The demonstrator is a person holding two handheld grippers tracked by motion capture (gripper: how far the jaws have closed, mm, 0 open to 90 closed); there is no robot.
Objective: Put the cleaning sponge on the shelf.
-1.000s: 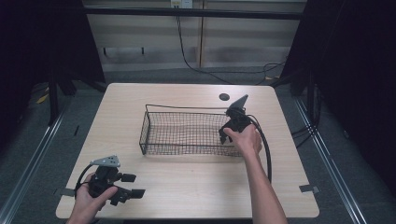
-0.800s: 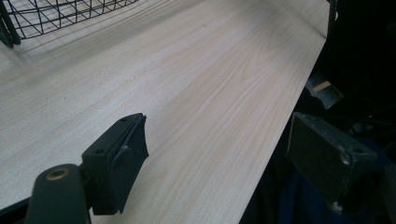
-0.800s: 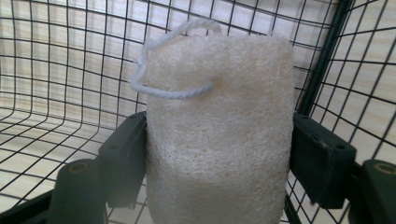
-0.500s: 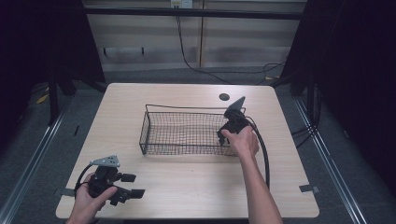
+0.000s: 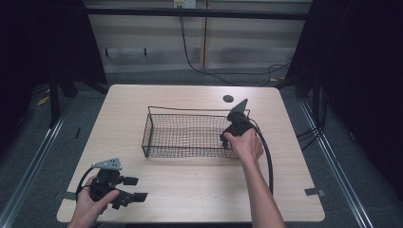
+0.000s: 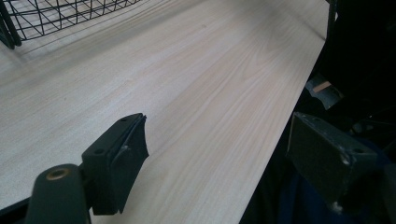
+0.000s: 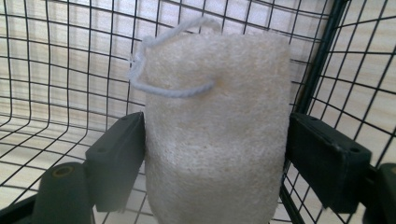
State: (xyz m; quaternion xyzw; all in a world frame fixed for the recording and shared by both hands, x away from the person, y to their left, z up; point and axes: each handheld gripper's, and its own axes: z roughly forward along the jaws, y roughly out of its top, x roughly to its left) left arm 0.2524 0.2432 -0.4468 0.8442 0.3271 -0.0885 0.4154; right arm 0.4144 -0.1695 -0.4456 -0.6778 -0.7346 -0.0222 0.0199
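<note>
A cream loofah sponge (image 7: 215, 116) with a white string loop stands in the right end of the black wire basket (image 5: 190, 110). My right gripper (image 7: 215, 158) reaches down into that end of the basket, seen under the hand in the high view (image 5: 228, 137). Its jaws have just been opening; the sponge still stands between them, the pads (image 7: 119, 158) at its sides without squeezing it. My left gripper (image 5: 137, 188) rests low at the table's front left, open and with nothing in it (image 6: 217, 158), over the table edge.
The light wooden table (image 5: 190, 190) holds the basket near its middle. A dark round hole (image 5: 228, 99) lies behind the basket. The right gripper's cable (image 5: 268, 161) trails along the forearm. The basket's corner (image 6: 56, 14) shows in the left gripper view.
</note>
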